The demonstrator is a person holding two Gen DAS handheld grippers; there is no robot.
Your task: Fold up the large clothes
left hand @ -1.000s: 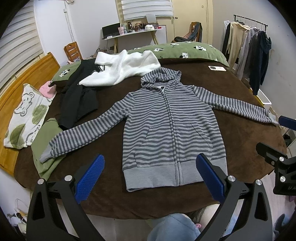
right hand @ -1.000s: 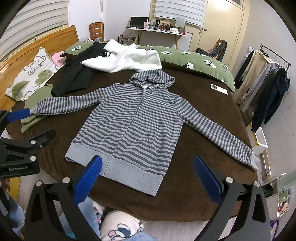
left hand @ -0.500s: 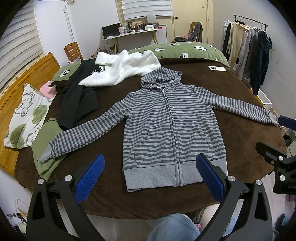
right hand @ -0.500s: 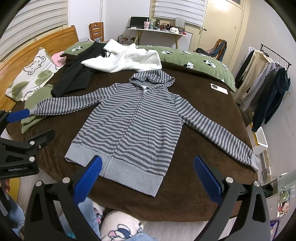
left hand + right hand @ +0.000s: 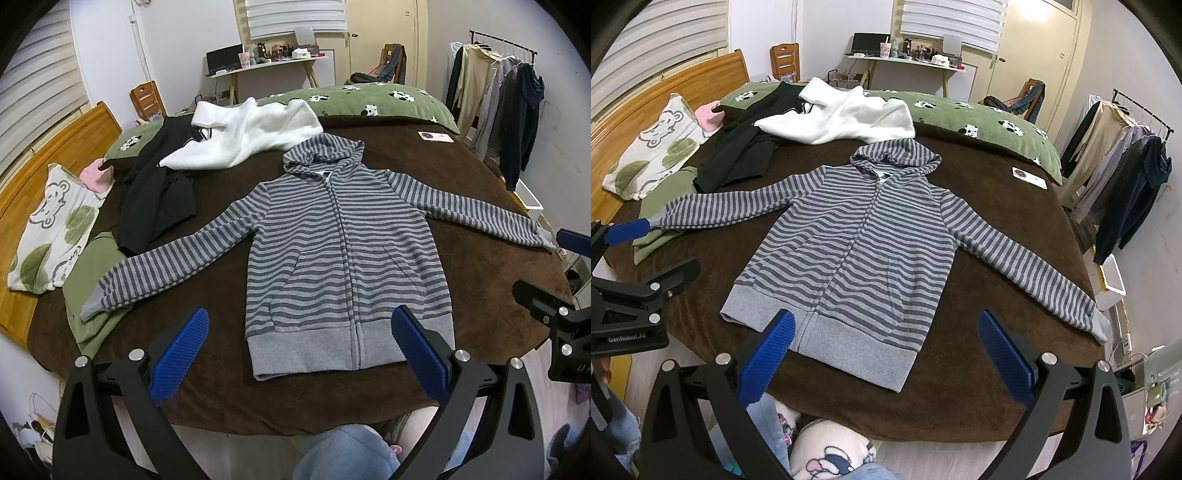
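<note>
Striped zip hoodie [image 5: 343, 243]: grey, laid flat and front-up at the middle of the brown bedspread [image 5: 480, 295], zip closed, both sleeves spread outward, hem toward the bed's near edge. Unfolded. Left gripper [image 5: 299, 354]: jaws wide apart, empty, hovering above the hem. Right gripper [image 5: 882, 354]: likewise wide and empty. Step in hand, judged: first fold. Advice: pinch a sleeve at the cuff, carry it across the chest low and flat, avoid dragging the body. Nearby: white fleece garment [image 5: 251, 136], black garment [image 5: 159, 192].

Striped hoodie [image 5: 857, 254] flat on bed [image 5: 979, 398] (zipped) — right gripper [image 5: 886, 354] spread
</note>
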